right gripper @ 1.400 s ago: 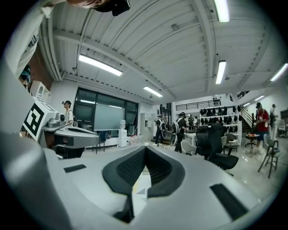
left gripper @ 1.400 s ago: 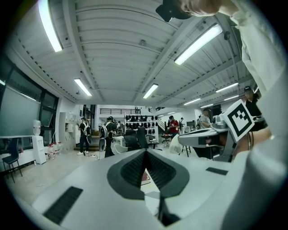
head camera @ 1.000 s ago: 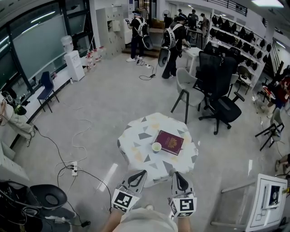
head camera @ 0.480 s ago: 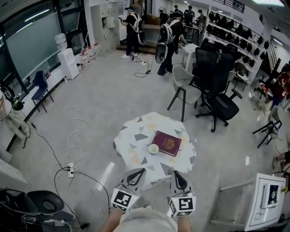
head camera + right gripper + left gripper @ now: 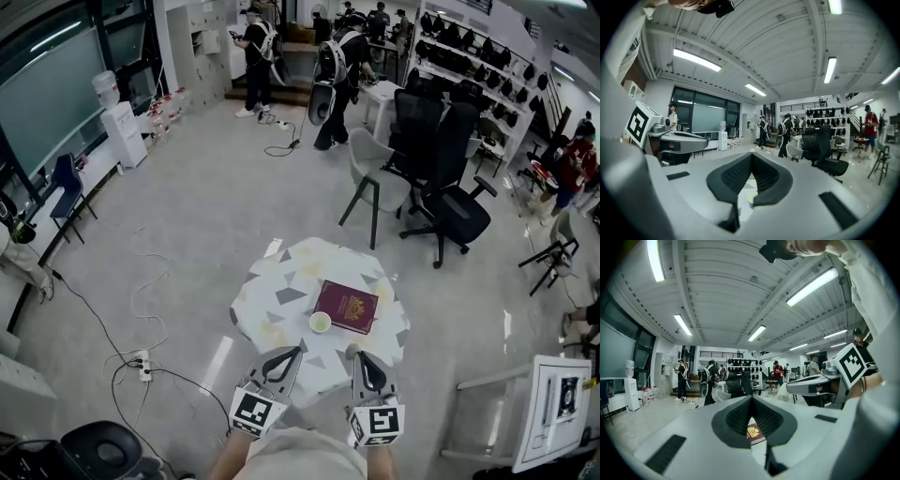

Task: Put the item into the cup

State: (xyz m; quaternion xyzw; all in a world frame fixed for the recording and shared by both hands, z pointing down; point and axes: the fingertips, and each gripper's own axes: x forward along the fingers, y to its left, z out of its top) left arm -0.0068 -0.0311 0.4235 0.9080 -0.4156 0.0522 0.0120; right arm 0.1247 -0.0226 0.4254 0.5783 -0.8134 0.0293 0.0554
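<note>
The left tongs [image 5: 296,352] and right tongs [image 5: 356,354] are clenched empty; opening is advised before the cup [image 5: 321,322] is neared.

table [image 5: 272,281] draped in matt printed cloth — left gripper [image 5: 296,354] and right gripper [image 5: 356,355] smooth matt plastic, pads [image 5: 738,420] ribbed.

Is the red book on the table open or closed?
Closed. The red book lies flat on the table, front cover with its gold emblem facing up, beside the cup.
</note>
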